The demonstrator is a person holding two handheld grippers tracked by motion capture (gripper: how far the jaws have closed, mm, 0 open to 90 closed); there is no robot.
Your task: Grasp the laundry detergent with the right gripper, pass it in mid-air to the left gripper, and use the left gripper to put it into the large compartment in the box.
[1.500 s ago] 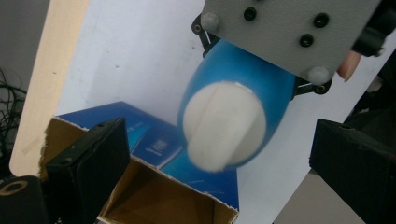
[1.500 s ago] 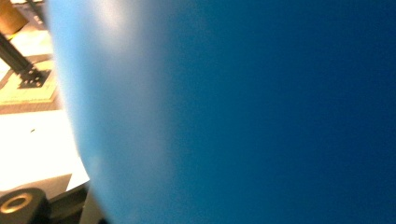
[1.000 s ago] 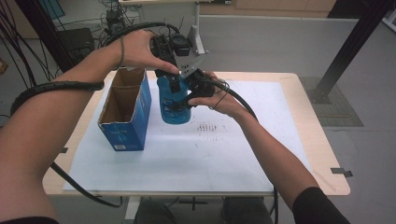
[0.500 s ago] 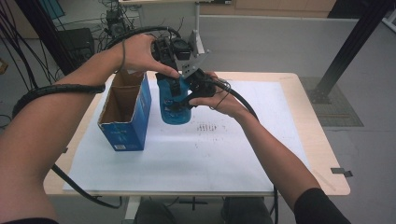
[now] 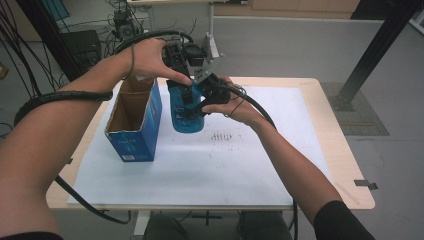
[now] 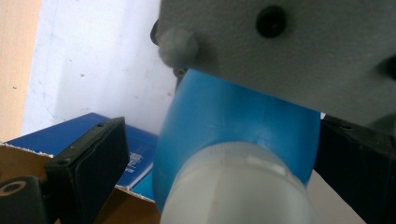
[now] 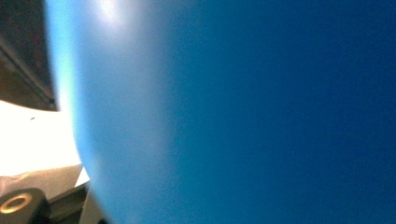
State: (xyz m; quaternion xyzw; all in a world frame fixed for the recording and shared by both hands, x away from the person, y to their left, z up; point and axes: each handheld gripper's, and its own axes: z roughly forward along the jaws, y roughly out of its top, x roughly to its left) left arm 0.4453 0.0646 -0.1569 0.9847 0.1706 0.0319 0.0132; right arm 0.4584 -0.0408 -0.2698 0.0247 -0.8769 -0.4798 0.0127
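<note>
Blue bottle [image 5: 186, 112] is being steadied upright on the white sheet [image 5: 210, 165] beside the open box [image 5: 134, 120], clamped by the right tongs [image 5: 192, 107], while the left tongs [image 5: 181, 65] are being set, jaws parted, around its white cap [image 6: 238, 186].

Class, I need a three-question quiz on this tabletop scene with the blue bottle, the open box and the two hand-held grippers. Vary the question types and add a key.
1. True or false: the blue bottle lies flat inside the open blue box.
2. Multiple choice: seen from the high view, the box stands (A) left of the bottle, (B) right of the bottle, (C) on top of the bottle.
3. Short answer: what does the right gripper hold between its jaws?

Key
1. False: the bottle stands upright on the white sheet, beside the box.
2. A.
3. The body of the blue bottle, while the left gripper sits at the bottle's white cap.
</note>
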